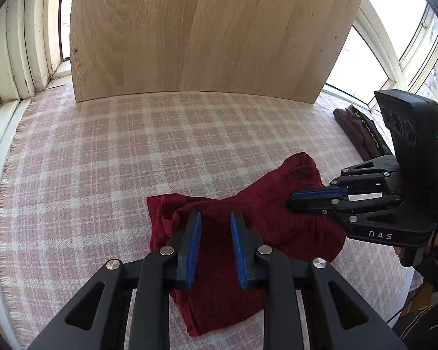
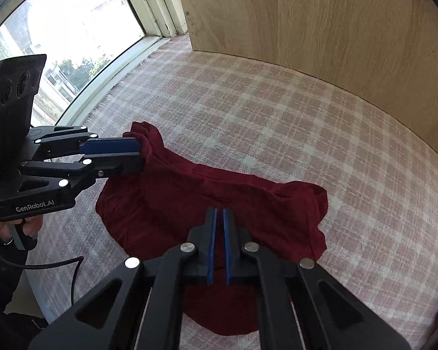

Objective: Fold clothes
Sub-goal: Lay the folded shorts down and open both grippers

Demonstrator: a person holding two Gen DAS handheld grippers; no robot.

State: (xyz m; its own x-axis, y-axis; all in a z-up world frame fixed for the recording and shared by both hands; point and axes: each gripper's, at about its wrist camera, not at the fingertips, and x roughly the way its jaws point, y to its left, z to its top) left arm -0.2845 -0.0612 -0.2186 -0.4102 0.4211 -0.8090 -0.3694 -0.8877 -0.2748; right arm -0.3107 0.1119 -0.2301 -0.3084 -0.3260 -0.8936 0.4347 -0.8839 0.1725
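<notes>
A dark red garment (image 1: 265, 218) lies bunched on the pink checked blanket (image 1: 131, 145); it also shows in the right wrist view (image 2: 189, 198). My left gripper (image 1: 216, 217) hovers over the garment's near left part with its jaws parted and nothing between them; from the right wrist view it (image 2: 138, 153) sits at the garment's raised left edge. My right gripper (image 2: 219, 211) has its blue pads nearly together over the garment's middle; from the left wrist view it (image 1: 292, 199) rests against the cloth. Whether cloth is pinched there is hidden.
A light wooden board (image 1: 213, 35) stands upright at the back of the blanket. A dark folded garment (image 1: 359, 134) lies at the far right. White window frames (image 1: 20, 58) border the left and right. The blanket's fringed edge (image 1: 11, 157) runs along the left sill.
</notes>
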